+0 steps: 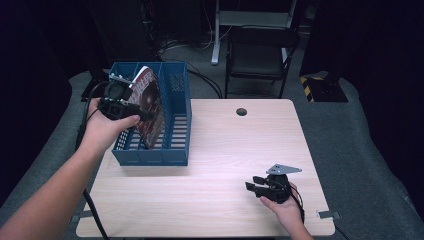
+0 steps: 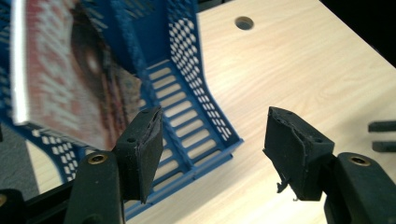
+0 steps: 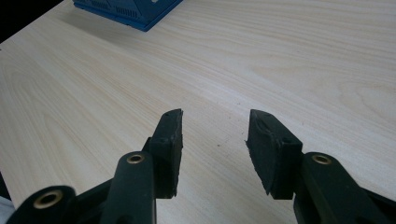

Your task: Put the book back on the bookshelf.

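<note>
A blue slotted file rack (image 1: 170, 159) stands on the left part of the wooden table (image 1: 225, 145). A magazine with a reddish cover (image 1: 151, 102) stands tilted inside it. My left gripper (image 1: 142, 112) is held at the rack's left side, right by the magazine. In the left gripper view its jaws are apart (image 2: 212, 135) with nothing between them, and the magazine (image 2: 70, 70) lies beyond the left jaw. My right gripper (image 1: 252, 183) hovers low over the table's front right. In its own view it stands open (image 3: 215, 135) over bare wood.
A round cable hole (image 1: 241, 111) sits near the table's far edge. A dark folding chair (image 1: 260, 55) and a white stand are behind the table. The rack's corner (image 3: 130, 9) is far ahead of the right gripper. Cables trail off the table's left side.
</note>
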A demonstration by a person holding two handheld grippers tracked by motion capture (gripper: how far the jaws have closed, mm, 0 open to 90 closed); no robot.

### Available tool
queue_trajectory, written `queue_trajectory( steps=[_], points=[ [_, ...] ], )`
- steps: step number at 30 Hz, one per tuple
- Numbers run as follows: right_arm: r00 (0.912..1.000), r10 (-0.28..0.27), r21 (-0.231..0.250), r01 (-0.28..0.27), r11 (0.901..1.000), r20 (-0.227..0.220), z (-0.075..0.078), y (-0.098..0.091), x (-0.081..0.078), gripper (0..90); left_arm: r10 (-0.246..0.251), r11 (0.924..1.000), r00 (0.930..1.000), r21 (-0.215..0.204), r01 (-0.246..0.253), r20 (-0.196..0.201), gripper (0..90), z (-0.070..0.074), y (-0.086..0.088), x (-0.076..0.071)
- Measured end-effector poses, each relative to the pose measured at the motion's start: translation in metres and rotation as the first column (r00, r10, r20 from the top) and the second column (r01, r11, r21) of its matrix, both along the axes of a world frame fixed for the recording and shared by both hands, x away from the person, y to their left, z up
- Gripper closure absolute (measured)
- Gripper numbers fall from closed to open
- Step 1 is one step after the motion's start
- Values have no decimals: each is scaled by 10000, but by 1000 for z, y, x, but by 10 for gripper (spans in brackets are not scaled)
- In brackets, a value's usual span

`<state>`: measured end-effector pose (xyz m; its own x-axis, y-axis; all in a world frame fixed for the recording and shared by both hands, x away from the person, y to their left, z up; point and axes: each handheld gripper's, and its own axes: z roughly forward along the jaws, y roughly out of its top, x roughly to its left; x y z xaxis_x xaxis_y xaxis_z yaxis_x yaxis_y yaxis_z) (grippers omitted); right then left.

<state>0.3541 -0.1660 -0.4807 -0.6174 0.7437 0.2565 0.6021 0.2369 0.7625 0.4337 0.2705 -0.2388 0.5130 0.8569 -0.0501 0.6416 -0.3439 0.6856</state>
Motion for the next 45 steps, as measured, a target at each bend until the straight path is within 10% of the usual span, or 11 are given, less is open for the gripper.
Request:
queue_trajectory(
  steps=[20, 45],
  points=[
    [10000, -17, 0, 17, 10000, 92, 1, -2, -1, 553, -2209, 9751, 9746, 116, 2215, -353, 375, -39, -57, -36],
    [9999, -5, -18, 5, 10000, 126, 1, -2, -1, 553, -2954, 9554, 9534, -231, 2945, -610, 381, -114, -84, -57]
  ],
)
